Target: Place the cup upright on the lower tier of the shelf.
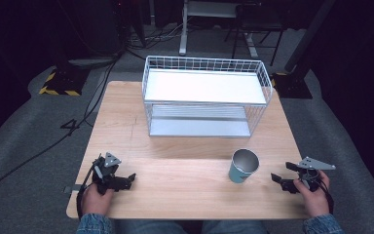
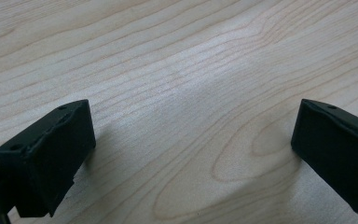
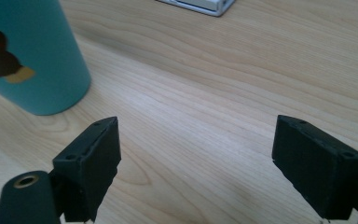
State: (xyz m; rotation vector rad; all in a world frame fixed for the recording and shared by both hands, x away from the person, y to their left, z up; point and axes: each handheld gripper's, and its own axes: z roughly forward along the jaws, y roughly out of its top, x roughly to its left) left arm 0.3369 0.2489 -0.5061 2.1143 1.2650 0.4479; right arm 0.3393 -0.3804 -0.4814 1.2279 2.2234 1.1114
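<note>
The teal cup (image 1: pixel 244 166) stands upright on the wooden table (image 1: pixel 185 195), at about 4 o'clock from the table's middle. It has a little bird picture (image 3: pixel 2 60) on its side and a shiny inside. Your right gripper (image 1: pixel 283 177) sits near it, at the cup's 3 o'clock, not touching it. Its jaws are spread wide apart and hold nothing; bare wood lies between them. Your left gripper (image 1: pixel 126 179) rests well apart from the cup, at the cup's 9 o'clock, near the table's front left. Its jaws are spread wide too, with nothing between them. A white wire rack (image 1: pixel 205 95) stands at the cup's 12 o'clock.
</note>
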